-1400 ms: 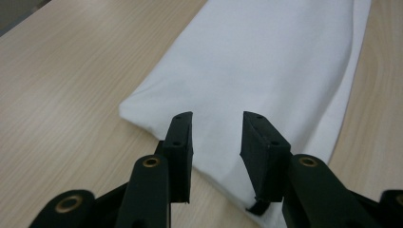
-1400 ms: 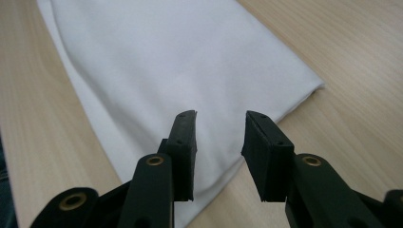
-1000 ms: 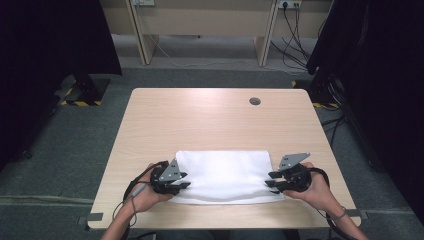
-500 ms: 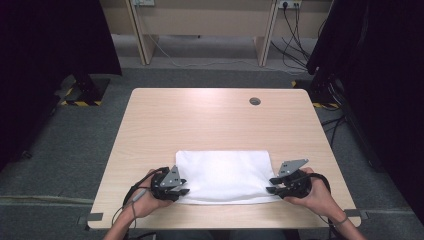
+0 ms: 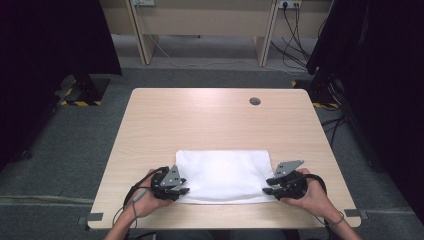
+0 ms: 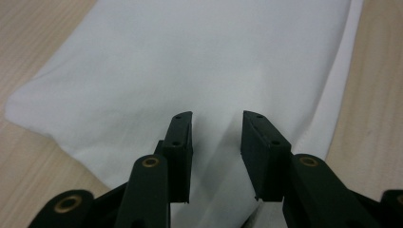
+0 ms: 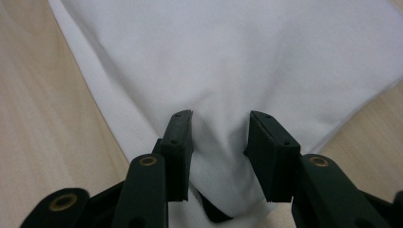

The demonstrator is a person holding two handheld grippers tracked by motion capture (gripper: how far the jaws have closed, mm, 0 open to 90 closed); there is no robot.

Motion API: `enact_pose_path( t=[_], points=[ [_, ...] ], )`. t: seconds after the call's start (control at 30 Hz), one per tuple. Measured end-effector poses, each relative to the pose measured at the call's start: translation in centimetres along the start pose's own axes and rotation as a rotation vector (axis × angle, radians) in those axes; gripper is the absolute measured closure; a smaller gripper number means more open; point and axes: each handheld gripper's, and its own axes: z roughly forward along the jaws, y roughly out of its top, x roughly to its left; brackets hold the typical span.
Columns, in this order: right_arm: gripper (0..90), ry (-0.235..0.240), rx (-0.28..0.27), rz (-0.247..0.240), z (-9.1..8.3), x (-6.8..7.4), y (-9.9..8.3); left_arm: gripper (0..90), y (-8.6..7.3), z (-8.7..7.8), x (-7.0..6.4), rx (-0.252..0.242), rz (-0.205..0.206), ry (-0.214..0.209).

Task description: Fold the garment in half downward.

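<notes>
1. The white folded cloth of smooth fabric (image 5: 225,175) lies flat on the near half of the light wooden bench (image 5: 215,120), with its near edge close to the bench's front edge.
2. The left gripper (image 5: 184,190) sits at the near left corner of the cloth. In the left gripper view, the gripper (image 6: 216,137) has its jaws partly apart, with a small ridge of fabric between them; the pads do not yet press it.
3. The right gripper (image 5: 266,188) is at the near right corner. In the right gripper view, this gripper (image 7: 219,137) is also partly open, and the corner of the cloth (image 7: 247,71) rises a little between the jaws.
4. Compared with one second ago, both grippers have moved nearer to the person and lower, from the side edges of the cloth to its two near corners. The cloth itself has not moved.
5. In my judgement, this means the person prepares to pinch both corners, probably to lift them and fold the cloth away, toward the far edge.
6. Further out, the bench has a small round dark cable hole (image 5: 255,101); grey carpet floor (image 5: 90,135) surrounds it.
</notes>
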Motion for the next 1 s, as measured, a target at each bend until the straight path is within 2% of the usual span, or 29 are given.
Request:
enact_pose_path(
  t=[0.4, 0.57, 0.7, 0.8, 1.0],
  points=[
    [60.4, -0.031, -0.018, 0.078, 1.0, -3.1, 1.1, 62.4, 1.2, 1.6, 2.8, 0.009, -0.022, 0.03],
    [59.9, -0.042, -0.01, 0.09, 1.2, -3.6, 1.6, 61.3, 1.7, 2.1, 3.6, 0.008, -0.038, 0.043],
    [59.5, -0.045, -0.043, 0.105, 1.2, -3.6, 2.4, 58.7, 2.7, 2.3, 3.4, -0.032, -0.059, 0.047],
    [58.7, -0.04, -0.068, 0.097, 1.4, -3.1, 3.6, 57.4, 3.9, 2.8, 2.9, -0.045, -0.04, 0.041],
    [56.8, -0.016, -0.079, 0.066, 2.8, -1.8, 6.2, 56.9, 5.8, 4.0, 2.3, -0.06, -0.019, 0.029]
  ],
)
